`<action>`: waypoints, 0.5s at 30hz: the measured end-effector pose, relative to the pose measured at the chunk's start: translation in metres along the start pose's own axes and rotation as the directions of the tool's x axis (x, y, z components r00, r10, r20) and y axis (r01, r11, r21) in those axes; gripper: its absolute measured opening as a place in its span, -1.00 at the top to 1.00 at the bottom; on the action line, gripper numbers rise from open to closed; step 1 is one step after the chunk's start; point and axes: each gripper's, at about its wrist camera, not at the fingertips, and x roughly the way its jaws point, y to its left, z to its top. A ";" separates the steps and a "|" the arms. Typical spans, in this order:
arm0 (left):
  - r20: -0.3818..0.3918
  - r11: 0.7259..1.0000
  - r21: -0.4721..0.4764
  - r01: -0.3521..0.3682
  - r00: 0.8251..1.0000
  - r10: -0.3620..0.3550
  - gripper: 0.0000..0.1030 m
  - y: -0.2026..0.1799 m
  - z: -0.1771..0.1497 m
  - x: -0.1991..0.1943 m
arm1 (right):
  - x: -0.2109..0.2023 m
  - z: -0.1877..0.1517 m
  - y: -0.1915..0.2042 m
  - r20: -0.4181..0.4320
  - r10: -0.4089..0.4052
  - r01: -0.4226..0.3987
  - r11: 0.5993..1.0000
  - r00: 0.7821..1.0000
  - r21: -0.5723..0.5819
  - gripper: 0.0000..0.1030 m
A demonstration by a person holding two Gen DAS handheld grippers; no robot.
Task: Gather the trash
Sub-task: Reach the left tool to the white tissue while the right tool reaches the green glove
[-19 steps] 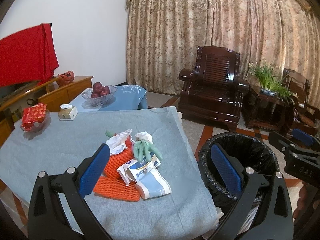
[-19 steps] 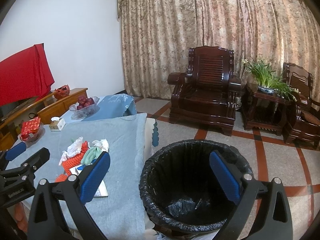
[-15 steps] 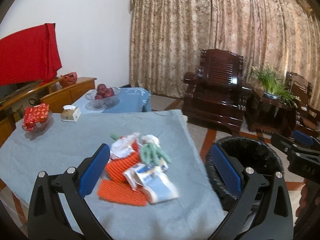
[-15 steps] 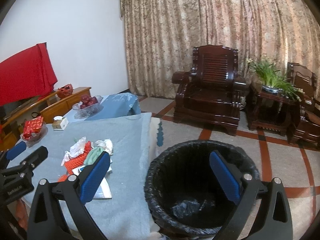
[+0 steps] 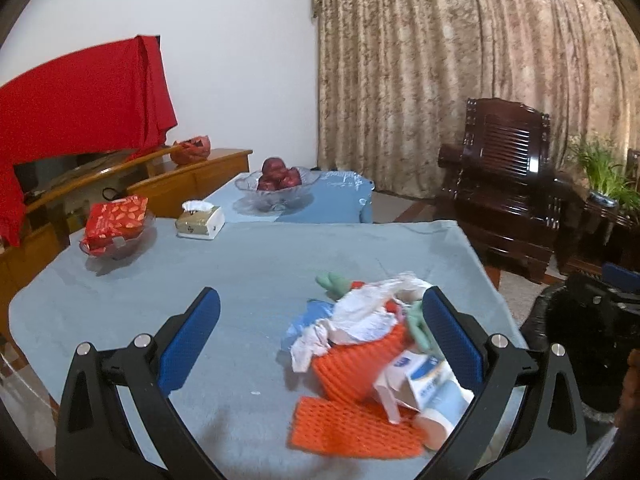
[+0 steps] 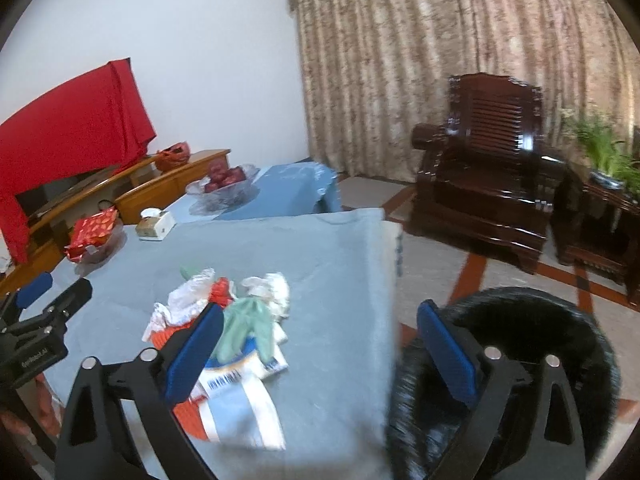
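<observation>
Left tool (image 5: 320, 336) and right tool (image 6: 320, 344) both wide apart, empty, above the trash pile (image 5: 372, 344).

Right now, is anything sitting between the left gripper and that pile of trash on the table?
Nothing visible does. The left gripper is open over bare blue-grey tablecloth, and the trash pile lies just ahead by its right finger. The tissue box and snack bowl sit farther back.

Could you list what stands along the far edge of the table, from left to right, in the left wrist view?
Red packet in a glass dish → tissue box → glass bowl of red fruit.
</observation>
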 end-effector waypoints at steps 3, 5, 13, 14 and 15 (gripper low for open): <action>-0.034 1.000 -0.016 0.003 0.999 -0.004 -0.90 0.009 0.002 0.025 | 0.033 0.005 0.015 -0.038 0.013 -0.013 1.000 0.999 -0.020 -0.67; -0.051 1.000 -0.019 0.000 0.999 -0.001 -0.90 0.012 0.000 0.039 | 0.051 0.005 0.022 -0.065 0.032 -0.033 0.999 0.997 -0.017 -0.62; -0.125 0.999 -0.047 0.011 0.992 -0.017 -0.90 0.034 -0.011 0.084 | 0.115 -0.005 0.050 -0.173 0.075 -0.084 0.996 0.982 -0.044 -0.32; -0.127 0.999 -0.048 0.012 0.992 -0.018 -0.90 0.035 -0.013 0.088 | 0.122 -0.006 0.051 -0.187 0.079 -0.088 0.995 0.979 -0.044 -0.28; -0.133 0.999 -0.049 0.014 0.991 -0.021 -0.90 0.037 -0.013 0.091 | 0.129 -0.008 0.051 -0.199 0.078 -0.089 0.995 0.977 -0.048 -0.24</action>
